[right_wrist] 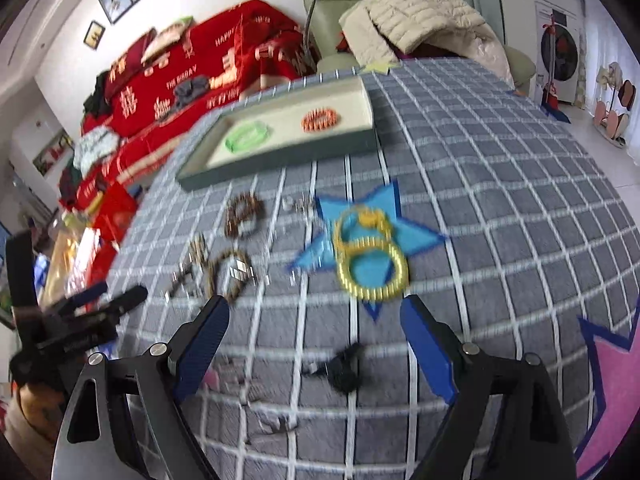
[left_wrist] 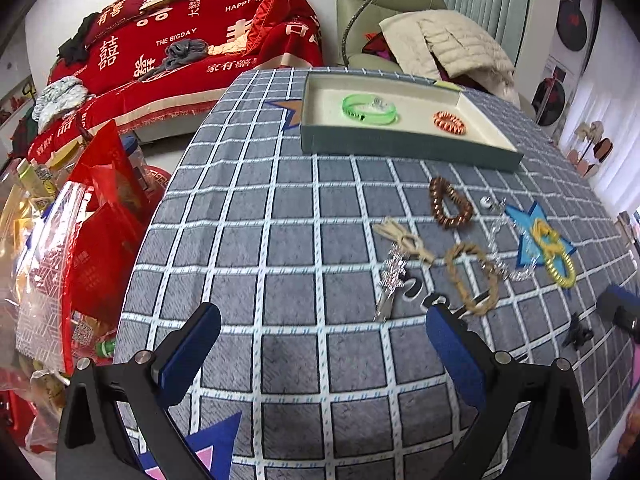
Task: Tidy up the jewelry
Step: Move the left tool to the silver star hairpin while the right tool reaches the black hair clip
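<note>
The left gripper (left_wrist: 320,344) hangs with its jaws wide and empty over bare checked tablecloth (left_wrist: 248,240) near the table's near edge, left of the loose pieces, probably waiting its turn. Going rightward, the tray (left_wrist: 400,148) toward the far edge already holds a green bangle (left_wrist: 369,109) and an orange coil band (left_wrist: 449,121), so sorting looks partly done, while the brown coil band (left_wrist: 450,208), braided rope bracelet (left_wrist: 472,278) and silver chain (left_wrist: 500,256) lie unsorted in front of it. The right gripper (right_wrist: 316,336), also spread wide and carrying nothing, points at the yellow rings (right_wrist: 370,256) on the blue star, likely its next pick, with a small black clip (right_wrist: 344,364) on the cloth between its fingers.
</note>
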Tool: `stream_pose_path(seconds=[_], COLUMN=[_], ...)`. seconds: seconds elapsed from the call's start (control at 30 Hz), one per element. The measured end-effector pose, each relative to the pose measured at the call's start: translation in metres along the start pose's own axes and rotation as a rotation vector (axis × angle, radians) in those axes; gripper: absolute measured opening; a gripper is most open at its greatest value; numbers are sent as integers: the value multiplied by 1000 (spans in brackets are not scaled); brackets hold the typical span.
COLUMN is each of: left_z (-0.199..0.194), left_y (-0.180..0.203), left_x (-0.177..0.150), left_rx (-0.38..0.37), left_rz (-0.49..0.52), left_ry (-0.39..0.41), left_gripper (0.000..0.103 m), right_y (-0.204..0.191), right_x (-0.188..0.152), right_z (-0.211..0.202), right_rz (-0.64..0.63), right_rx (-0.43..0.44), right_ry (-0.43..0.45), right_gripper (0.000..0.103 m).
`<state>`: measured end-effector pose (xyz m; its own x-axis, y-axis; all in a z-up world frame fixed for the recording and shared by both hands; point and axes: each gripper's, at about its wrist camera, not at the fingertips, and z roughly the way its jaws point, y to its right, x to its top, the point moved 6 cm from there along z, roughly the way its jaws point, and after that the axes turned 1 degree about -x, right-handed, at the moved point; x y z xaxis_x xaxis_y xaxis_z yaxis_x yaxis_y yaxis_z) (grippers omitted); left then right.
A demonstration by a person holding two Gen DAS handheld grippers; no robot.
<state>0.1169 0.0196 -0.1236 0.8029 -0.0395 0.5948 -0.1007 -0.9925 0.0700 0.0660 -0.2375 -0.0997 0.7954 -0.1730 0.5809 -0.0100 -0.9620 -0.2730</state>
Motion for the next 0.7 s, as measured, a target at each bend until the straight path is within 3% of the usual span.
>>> stream_pose_path(seconds=[0.33, 0.7], left_z=[12, 25], left_y=[11, 23], left_x=[-3, 14], left_rx=[-1, -22], left_rz=[42, 91], left_ry=[-32, -19], left_gripper=[103, 103], right_y=[12, 3], right_x=[-41, -39], right_z=[7, 21], right_rz=[-2, -56], right_rx=[-80, -122], right_ry=[-71, -92], right_gripper=[90, 90])
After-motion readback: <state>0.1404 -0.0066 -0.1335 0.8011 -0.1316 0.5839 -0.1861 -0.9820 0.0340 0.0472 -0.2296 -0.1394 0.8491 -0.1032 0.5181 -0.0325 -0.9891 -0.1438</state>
